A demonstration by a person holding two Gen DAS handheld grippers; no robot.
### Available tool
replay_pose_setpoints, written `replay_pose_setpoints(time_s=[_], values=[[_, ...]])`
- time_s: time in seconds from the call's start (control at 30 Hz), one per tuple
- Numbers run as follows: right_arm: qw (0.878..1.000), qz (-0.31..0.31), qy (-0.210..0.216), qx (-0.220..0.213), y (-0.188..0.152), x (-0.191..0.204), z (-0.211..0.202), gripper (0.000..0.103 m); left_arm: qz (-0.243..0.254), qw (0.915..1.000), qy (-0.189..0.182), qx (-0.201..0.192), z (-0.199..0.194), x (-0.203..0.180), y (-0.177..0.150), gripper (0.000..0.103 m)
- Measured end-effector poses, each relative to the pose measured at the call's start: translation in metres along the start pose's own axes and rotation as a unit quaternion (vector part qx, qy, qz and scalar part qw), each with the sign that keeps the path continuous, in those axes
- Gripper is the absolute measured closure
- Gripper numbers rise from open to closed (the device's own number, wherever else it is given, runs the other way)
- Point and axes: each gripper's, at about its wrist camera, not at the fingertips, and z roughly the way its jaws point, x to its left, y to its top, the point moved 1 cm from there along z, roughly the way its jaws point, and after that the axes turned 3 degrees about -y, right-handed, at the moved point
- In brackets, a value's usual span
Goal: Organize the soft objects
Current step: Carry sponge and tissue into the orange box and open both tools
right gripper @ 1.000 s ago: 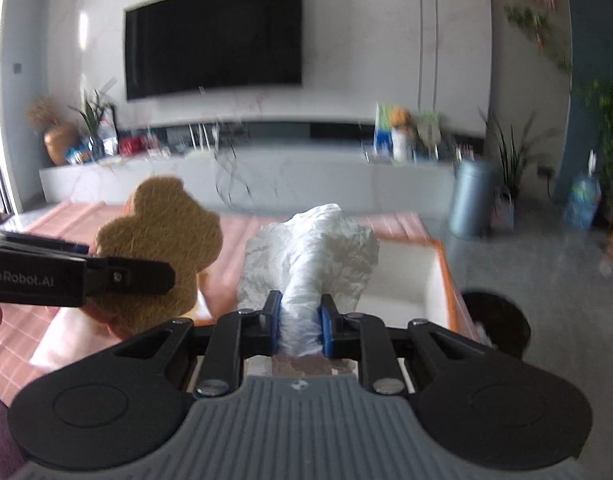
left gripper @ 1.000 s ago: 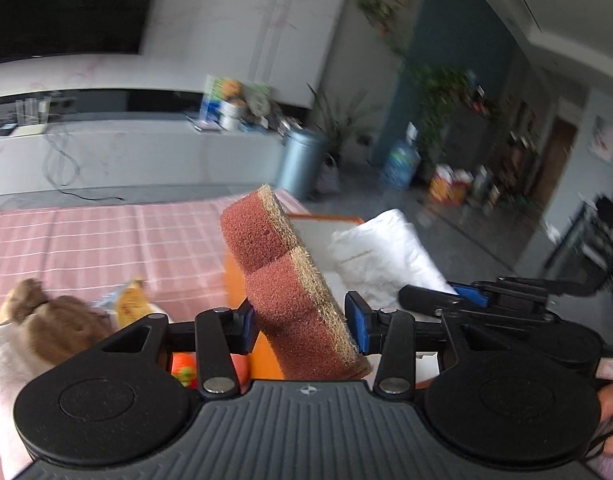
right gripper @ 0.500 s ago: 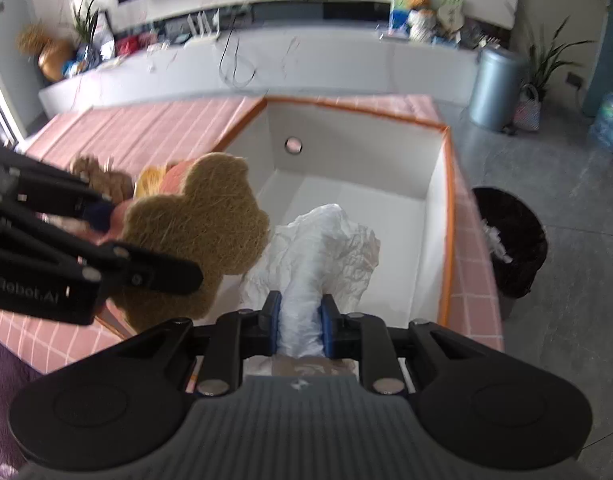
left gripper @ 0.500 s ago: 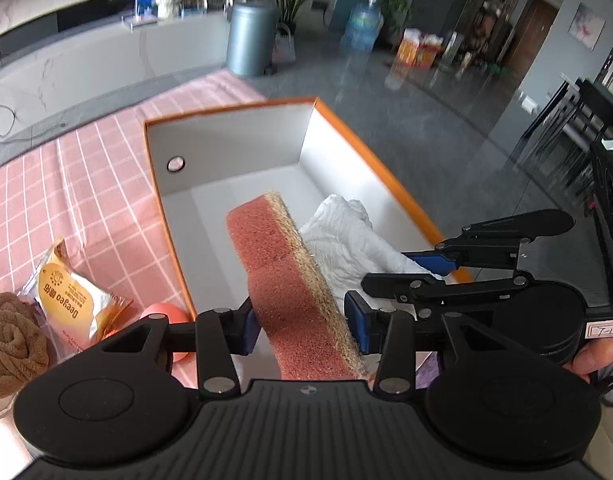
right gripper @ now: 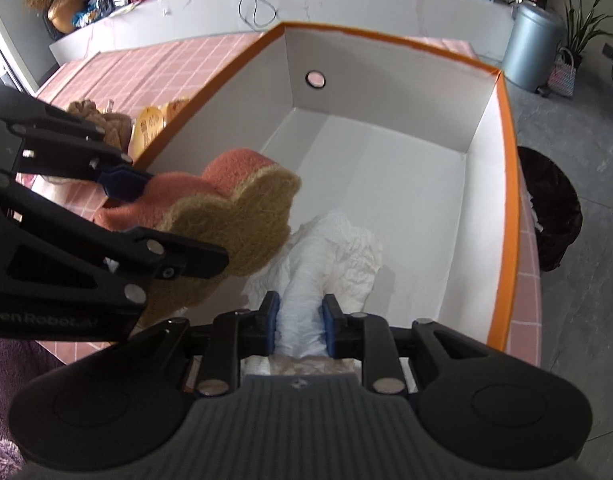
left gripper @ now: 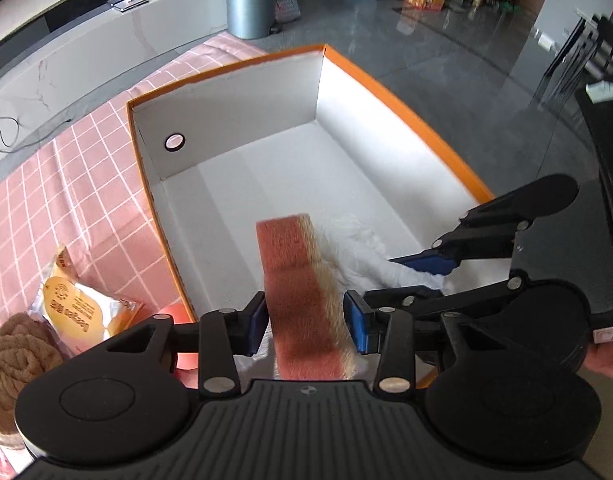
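At frame centre, the left gripper [left gripper: 304, 320] is pinching a red-and-tan scouring sponge [left gripper: 302, 296] and the right gripper [right gripper: 299, 322] is squeezing crumpled white cloth [right gripper: 330, 256] above the orange-rimmed white box [left gripper: 406, 108], likely for dropping in.

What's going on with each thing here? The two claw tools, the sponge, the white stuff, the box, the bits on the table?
Left gripper: shut on the sponge.
Right gripper: shut on the white cloth.
Sponge: held on edge above the box.
White cloth: crumpled, held in the box.
Box: open, nothing else inside.
Snack packet: lying on the tablecloth, outside the box.
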Motion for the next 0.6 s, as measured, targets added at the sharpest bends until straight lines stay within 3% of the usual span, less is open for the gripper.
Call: replay_pose_setpoints(time_s=[0.1, 0.23, 0.37, 0.5, 0.6], values=[[1.000, 0.004, 0.004, 0.014, 0.001, 0.001, 0.006, 0.079, 0.012, 0.9997, 0.014, 0.014, 0.005, -0.002, 0.000, 0.053], [1.000, 0.006, 0.005, 0.019, 0.001, 0.000, 0.007, 0.072, 0.016, 0.9991, 0.030, 0.023, 0.007, -0.002, -0.002, 0.040], [1.000, 0.003, 0.005, 0.020, 0.002, 0.002, 0.006, 0.068, 0.000, 0.9995, 0.020, 0.024, 0.009, 0.004, -0.001, 0.031], [1.000, -0.001, -0.008, 0.018, 0.003, 0.003, 0.002, 0.055, -0.008, 0.9997, 0.011, 0.022, 0.007, 0.005, 0.000, 0.029], [1.000, -0.006, -0.013, 0.010, 0.004, 0.004, -0.003, 0.045, -0.015, 0.9997, 0.003, 0.016, 0.003, 0.006, 0.000, 0.018]])
